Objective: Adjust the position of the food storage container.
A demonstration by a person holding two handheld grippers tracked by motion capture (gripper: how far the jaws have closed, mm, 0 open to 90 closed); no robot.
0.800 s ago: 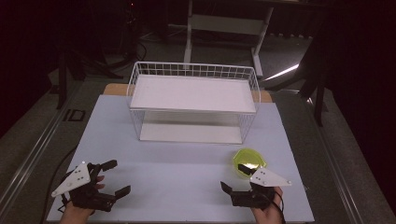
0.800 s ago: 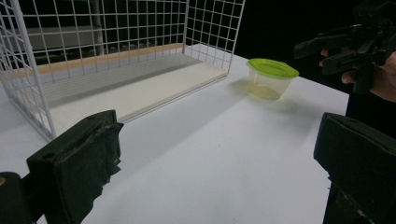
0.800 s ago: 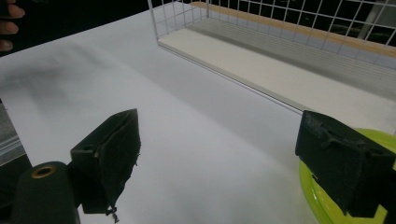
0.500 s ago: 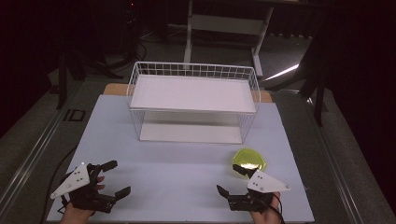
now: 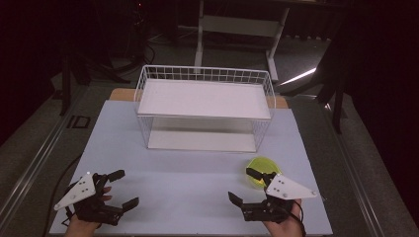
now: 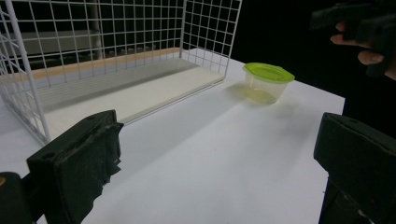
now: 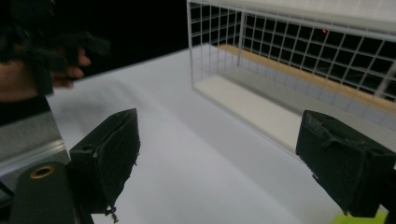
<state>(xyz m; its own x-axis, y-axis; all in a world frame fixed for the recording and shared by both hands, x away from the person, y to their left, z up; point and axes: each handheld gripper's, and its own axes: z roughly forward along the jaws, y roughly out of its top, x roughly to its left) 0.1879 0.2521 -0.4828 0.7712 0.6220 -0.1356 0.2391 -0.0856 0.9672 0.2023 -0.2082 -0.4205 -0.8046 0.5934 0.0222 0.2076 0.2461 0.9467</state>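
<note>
A small clear container with a lime-green lid (image 5: pixel 261 169) stands on the white table at the front right, and also shows ahead in the left gripper view (image 6: pixel 268 80). My right gripper (image 5: pixel 244 186) is held low just in front of it, jaws open and empty, pointing left across the table; its far jaw overlaps the container's near edge in the high view. A sliver of the green lid (image 7: pixel 359 218) peeks under that gripper's right jaw. My left gripper (image 5: pixel 123 188) hovers at the front left, open and empty, its jaws aimed toward the container.
A white wire basket with a white shelf board on top (image 5: pixel 205 106) stands at the back middle of the white table (image 5: pixel 188 168). A wooden strip (image 5: pixel 121 94) lies behind it. The other hand and gripper (image 6: pixel 364 28) (image 7: pixel 46 60) appear far off in each gripper view.
The right gripper has shifted slightly left and forward, its far jaw now overlapping the green container in the high view. The left gripper has stayed put.
</note>
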